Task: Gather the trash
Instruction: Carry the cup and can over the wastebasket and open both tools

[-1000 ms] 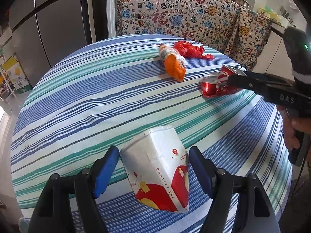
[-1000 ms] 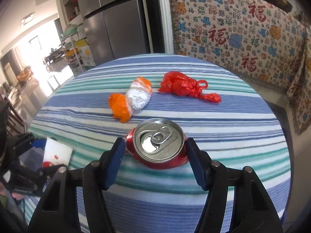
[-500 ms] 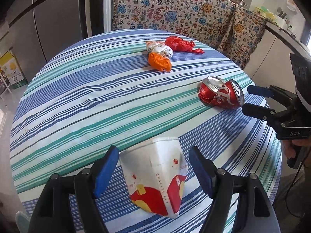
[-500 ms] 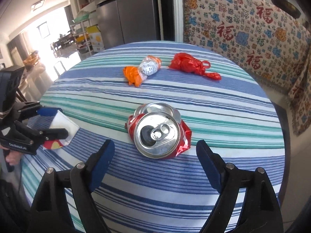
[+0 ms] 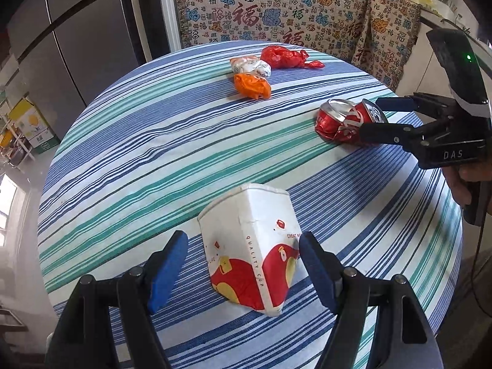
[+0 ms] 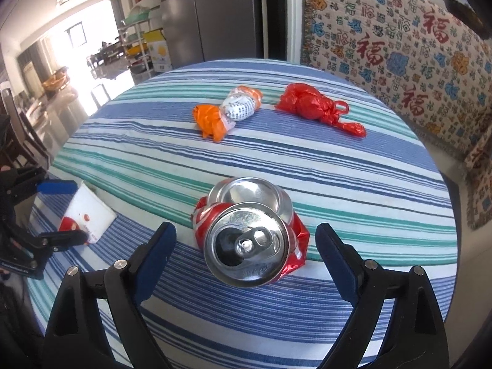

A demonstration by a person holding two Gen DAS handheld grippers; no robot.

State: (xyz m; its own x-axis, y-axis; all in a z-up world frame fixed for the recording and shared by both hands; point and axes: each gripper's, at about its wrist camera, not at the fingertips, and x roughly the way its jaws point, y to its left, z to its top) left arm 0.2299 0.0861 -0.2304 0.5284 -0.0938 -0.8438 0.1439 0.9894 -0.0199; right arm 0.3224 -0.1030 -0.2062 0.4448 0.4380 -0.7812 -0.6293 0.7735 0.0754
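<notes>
A flattened white paper cup (image 5: 246, 246) with red and yellow print lies on the striped tablecloth (image 5: 153, 141). It sits between the jaws of my left gripper (image 5: 243, 240), which is open; there is a gap at the left pad and the right pad is close to the cup's edge. A crushed red soda can (image 6: 246, 240) lies on the cloth between the blue pads of my right gripper (image 6: 246, 229). Its jaws are opening and clear of the can on both sides. The left wrist view shows the can (image 5: 341, 123) and the right gripper (image 5: 370, 117) at the right.
An orange and white wrapper bundle (image 6: 227, 113) and a knotted red plastic bag (image 6: 310, 104) lie at the far side of the round table. A patterned cloth (image 6: 399, 55) hangs behind it, and a steel fridge (image 6: 215, 21) stands at the back. A hand (image 5: 467, 181) holds the right gripper.
My right gripper has let go of the soda can and spread its jaws wide; the can now rests on the cloth. The left gripper's jaws still stand around the cup.
</notes>
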